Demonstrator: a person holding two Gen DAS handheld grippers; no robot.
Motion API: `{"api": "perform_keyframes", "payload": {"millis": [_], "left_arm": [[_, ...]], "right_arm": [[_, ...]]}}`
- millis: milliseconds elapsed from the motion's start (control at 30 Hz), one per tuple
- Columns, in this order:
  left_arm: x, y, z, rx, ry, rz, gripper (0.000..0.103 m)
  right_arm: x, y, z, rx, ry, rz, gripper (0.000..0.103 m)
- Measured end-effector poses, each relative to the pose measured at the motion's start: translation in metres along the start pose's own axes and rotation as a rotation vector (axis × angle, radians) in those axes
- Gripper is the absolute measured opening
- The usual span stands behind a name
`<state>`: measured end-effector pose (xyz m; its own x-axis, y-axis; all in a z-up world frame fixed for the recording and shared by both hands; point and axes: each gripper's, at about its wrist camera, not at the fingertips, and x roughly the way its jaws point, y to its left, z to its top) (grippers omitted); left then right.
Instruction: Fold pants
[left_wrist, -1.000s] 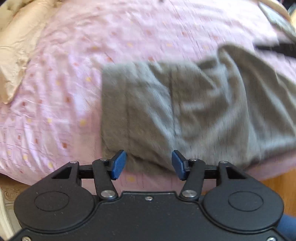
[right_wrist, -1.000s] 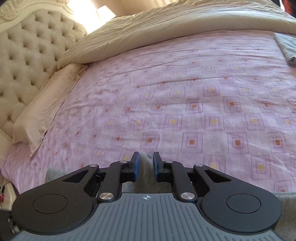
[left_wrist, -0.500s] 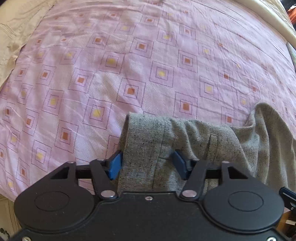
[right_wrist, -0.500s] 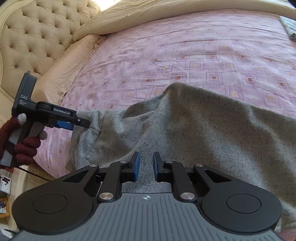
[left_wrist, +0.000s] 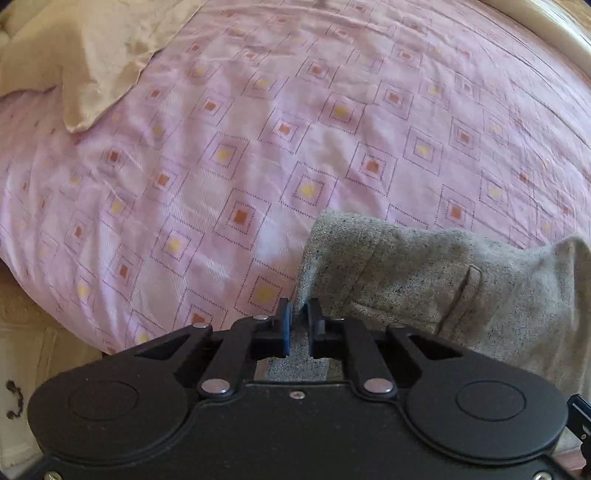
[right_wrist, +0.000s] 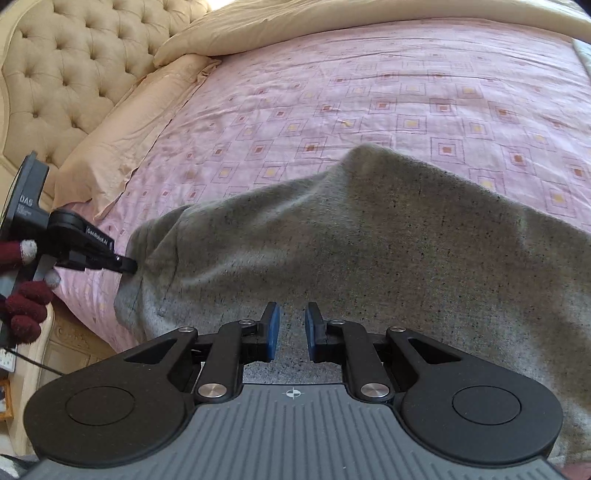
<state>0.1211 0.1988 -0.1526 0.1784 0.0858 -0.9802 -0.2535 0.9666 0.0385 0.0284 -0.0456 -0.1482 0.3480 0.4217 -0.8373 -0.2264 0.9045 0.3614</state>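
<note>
The left hand-held gripper (left_wrist: 298, 308), its blue pads having just been closing, pinches a thin corner of the grey pants (left_wrist: 436, 280) near the edge of the bed (left_wrist: 258, 155), cloth bunched between the pads and showing behind them. The right hand-held gripper (right_wrist: 291, 325) stands with its pads narrowly apart over the same garment; grey fabric shows in the gap, but whether the pads press on it cannot be told from this view. Seen from the right wrist, a hand in a dark red glove (right_wrist: 24, 295) steers the left tool against the pants' end by the bed's side edge, just short of the beige pillow (right_wrist: 129, 129) and the tufted headboard (right_wrist: 74, 66). The risk, judging from here: the left bite takes only a slim hem, so a pull could slip it free or gather one layer alone, spoiling the fold. The pants lie humped and slack between the two tools, draped along the near edge of the bed, and could slide off toward the floor if tension is uneven.
</note>
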Motion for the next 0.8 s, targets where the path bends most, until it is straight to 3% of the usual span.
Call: {"api": "perform_keyframes", "payload": {"millis": [100, 167, 233, 300, 367, 433, 533, 800], "left_arm": [[-0.025, -0.014, -0.003, 0.048, -0.106, 0.022, 0.021], [-0.039, -0.028, -0.007, 0.097, -0.155, 0.016, 0.026], [-0.045, -0.046, -0.014, 0.171, -0.174, -0.032, 0.029], [-0.045, -0.065, -0.026, 0.258, -0.171, -0.086, 0.033], [-0.038, -0.084, -0.04, 0.341, -0.139, -0.126, 0.033], [-0.023, -0.096, -0.053, 0.405, -0.094, -0.132, 0.036], [0.013, -0.102, -0.067, 0.455, 0.014, -0.044, 0.037], [-0.009, -0.125, -0.055, 0.497, -0.051, -0.02, 0.036]], "right_arm": [[0.006, 0.007, -0.007, -0.059, 0.041, -0.013, 0.015], [0.017, 0.008, -0.021, -0.082, 0.126, -0.023, 0.015], [0.029, 0.01, -0.041, -0.103, 0.255, -0.016, 0.015], [0.027, 0.019, -0.06, -0.178, 0.283, -0.022, 0.015], [0.018, 0.021, -0.068, -0.185, 0.266, -0.018, 0.015], [0.004, 0.015, -0.068, -0.114, 0.214, -0.019, 0.015], [-0.021, -0.001, -0.058, -0.02, 0.109, -0.068, 0.015], [-0.089, -0.088, -0.042, 0.157, -0.096, -0.351, 0.015]]}}
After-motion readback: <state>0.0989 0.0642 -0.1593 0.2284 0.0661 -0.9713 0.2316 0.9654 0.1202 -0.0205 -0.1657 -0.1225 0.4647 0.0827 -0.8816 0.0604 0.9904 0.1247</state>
